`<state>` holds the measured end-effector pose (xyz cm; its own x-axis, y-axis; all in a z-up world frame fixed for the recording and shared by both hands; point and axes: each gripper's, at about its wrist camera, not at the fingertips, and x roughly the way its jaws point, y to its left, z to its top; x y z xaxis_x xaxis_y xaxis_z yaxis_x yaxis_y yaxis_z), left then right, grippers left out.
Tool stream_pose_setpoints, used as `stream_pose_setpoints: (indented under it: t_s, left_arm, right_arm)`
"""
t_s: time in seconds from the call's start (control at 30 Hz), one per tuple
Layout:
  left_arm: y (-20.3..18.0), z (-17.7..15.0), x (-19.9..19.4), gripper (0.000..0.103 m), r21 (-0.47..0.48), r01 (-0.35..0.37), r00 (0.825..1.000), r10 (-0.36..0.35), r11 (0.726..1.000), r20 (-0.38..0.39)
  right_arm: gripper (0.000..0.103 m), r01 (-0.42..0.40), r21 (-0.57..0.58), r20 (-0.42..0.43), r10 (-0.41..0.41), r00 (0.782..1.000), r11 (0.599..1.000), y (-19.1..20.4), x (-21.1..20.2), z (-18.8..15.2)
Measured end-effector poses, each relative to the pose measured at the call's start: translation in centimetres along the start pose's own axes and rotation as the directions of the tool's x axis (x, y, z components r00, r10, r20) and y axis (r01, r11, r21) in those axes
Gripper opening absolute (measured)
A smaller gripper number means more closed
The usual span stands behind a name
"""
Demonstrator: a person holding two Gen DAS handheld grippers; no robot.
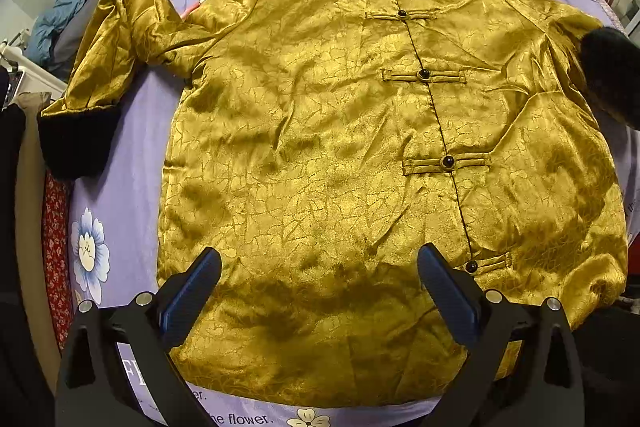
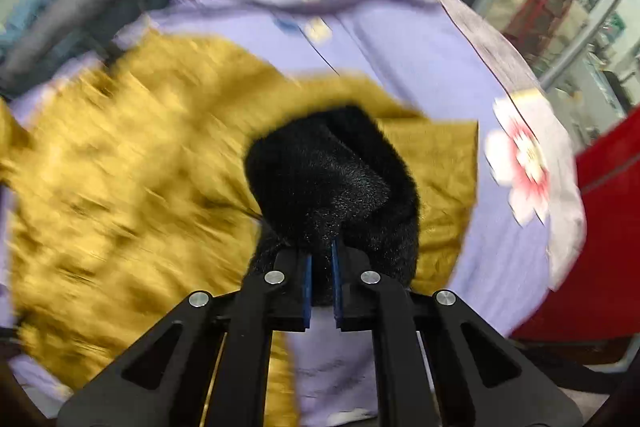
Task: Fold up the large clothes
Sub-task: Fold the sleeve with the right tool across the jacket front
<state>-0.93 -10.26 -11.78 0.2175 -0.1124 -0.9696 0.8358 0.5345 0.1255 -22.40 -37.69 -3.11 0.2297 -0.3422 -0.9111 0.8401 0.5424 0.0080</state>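
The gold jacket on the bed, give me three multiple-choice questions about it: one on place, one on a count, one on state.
1. What does the gold jacket lie on?
A lilac flowered sheet
B bare wooden floor
C red carpet

2. How many dark front buttons show?
A two
B five
C nine

3. What are the right tongs doing?
A hanging open
B shut on the black fur cuff
C gripping the collar

Answers:
1 A: lilac sheet borders the jacket.
2 B: five sit down the placket.
3 B: fur sits between the blue pads.
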Motion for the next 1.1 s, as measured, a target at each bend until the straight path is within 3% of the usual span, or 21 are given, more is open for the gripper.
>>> stream_pose_setpoints:
  t_s: [0.07, 0.13, 0.2, 0.27, 0.33, 0.47, 0.63, 0.77, 0.8, 0.87, 0.9, 0.93, 1.0, 1.1]
  left_arm:
    - [0.4, -0.2, 0.0, 0.096, -0.016, 0.002, 1.0, -0.002, 1.0, -0.006]
    - [0.8, -0.4, 0.0, 0.096, -0.03, -0.003, 1.0, 0.003, 1.0, -0.007]
    - [1.2, -0.6, -0.1, 0.096, -0.042, -0.012, 1.0, 0.012, 0.999, -0.007]
    - [1.7, -0.8, -0.2, 0.096, -0.054, -0.025, 1.0, 0.025, 0.998, -0.005]
    - [2.4, -1.1, -0.3, 0.096, -0.071, -0.03, 1.0, 0.029, 0.997, -0.006]
    - [3.7, -1.8, -0.3, 0.096, -0.117, -0.04, 0.999, 0.039, 0.992, -0.012]
    - [5.2, -3.1, 0.2, 0.096, -0.178, -0.043, 0.999, 0.038, 0.983, -0.034]
    - [5.9, -3.9, 0.7, 0.096, -0.194, -0.056, 0.997, 0.047, 0.979, -0.055]
    - [6.1, -4.0, 0.8, 0.096, -0.201, -0.06, 0.997, 0.049, 0.978, -0.058]
    - [6.5, -4.0, 0.9, 0.096, -0.213, -0.061, 0.997, 0.049, 0.975, -0.06]
    - [6.7, -4.0, 1.0, 0.096, -0.219, -0.061, 0.997, 0.048, 0.974, -0.062]
    - [6.9, -4.0, 1.0, 0.096, -0.225, -0.061, 0.997, 0.048, 0.972, -0.062]
    - [7.2, -3.8, 1.1, 0.096, -0.236, -0.059, 0.997, 0.045, 0.97, -0.062]
    - [7.4, -3.2, 1.2, 0.096, -0.251, -0.05, 0.998, 0.038, 0.967, -0.055]
  right_arm:
    - [0.008, -0.144, 0.028, 0.024, 0.144, 0.989, 0.989, 1.8, -2.0, 2.0]
    - [0.008, -0.284, 0.03, 0.042, 0.283, 0.958, 0.958, 4.5, -3.8, 4.0]
    - [0.008, -0.405, 0.028, 0.053, 0.403, 0.914, 0.914, 7.8, -5.4, 5.3]
    - [0.008, -0.552, 0.041, 0.029, 0.552, 0.834, 0.833, 12.0, -6.1, 6.7]
    - [0.008, -0.61, 0.002, 0.0, 0.61, 0.793, 0.793, 15.9, -6.3, 7.2]
    - [0.007, -0.595, -0.11, -0.032, 0.596, 0.803, 0.796, 22.7, -4.8, 7.5]
    - [0.008, -0.519, -0.16, -0.079, 0.513, 0.855, 0.84, 27.0, -0.3, 6.3]
    - [0.011, -0.504, -0.139, -0.125, 0.49, 0.863, 0.852, 28.6, 3.6, 5.0]
    - [0.019, -0.503, -0.142, -0.137, 0.487, 0.863, 0.852, 29.2, 3.9, 4.8]
    - [0.047, -0.516, -0.151, -0.185, 0.488, 0.853, 0.843, 29.9, 4.6, 3.8]
    - [0.07, -0.532, -0.152, -0.204, 0.5, 0.842, 0.833, 30.1, 4.8, 3.3]
    - [0.076, -0.574, -0.156, -0.219, 0.539, 0.813, 0.804, 29.9, 4.7, 2.6]
    - [0.076, -0.588, -0.18, -0.224, 0.549, 0.805, 0.789, 29.5, 4.5, 2.0]
    - [0.076, -0.524, -0.19, -0.188, 0.493, 0.849, 0.83, 27.0, 4.8, 1.9]
